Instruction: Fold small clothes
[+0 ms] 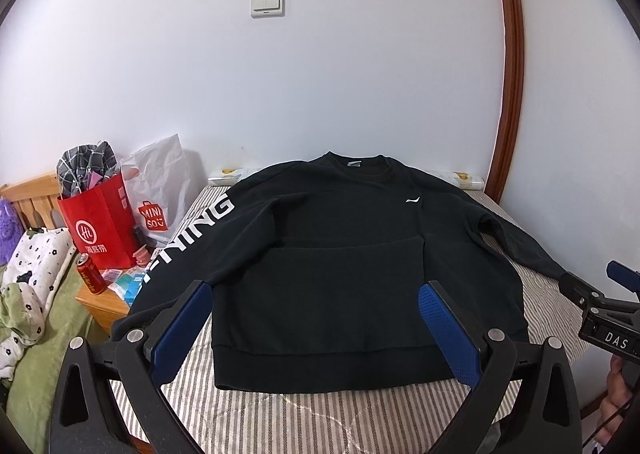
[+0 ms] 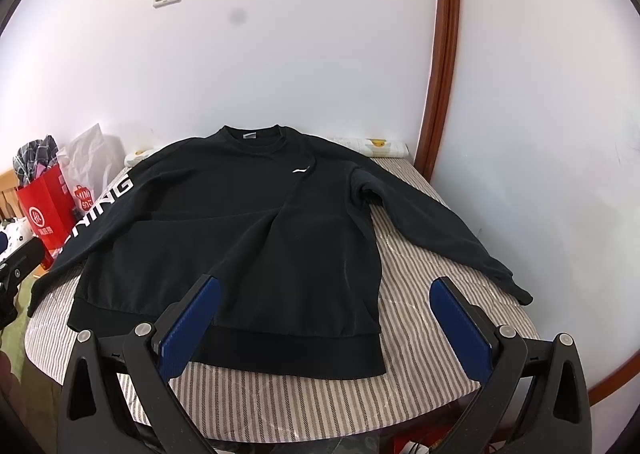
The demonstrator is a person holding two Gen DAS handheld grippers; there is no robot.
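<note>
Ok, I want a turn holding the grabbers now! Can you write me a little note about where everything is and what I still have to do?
Left gripper: open, empty, hovering near the sweatshirt's bottom hem.
Right gripper: open, empty, near the hem's right corner.
The black sweatshirt lies face up on the striped table, collar toward the wall. The left sleeve with white letters runs off the table's left edge; the right sleeve lies spread out on the table.
Done: the sweatshirt is laid out, with a few creases across the front.
Left: all the folding. Probably bring each sleeve in over the body first, then fold the body.
</note>
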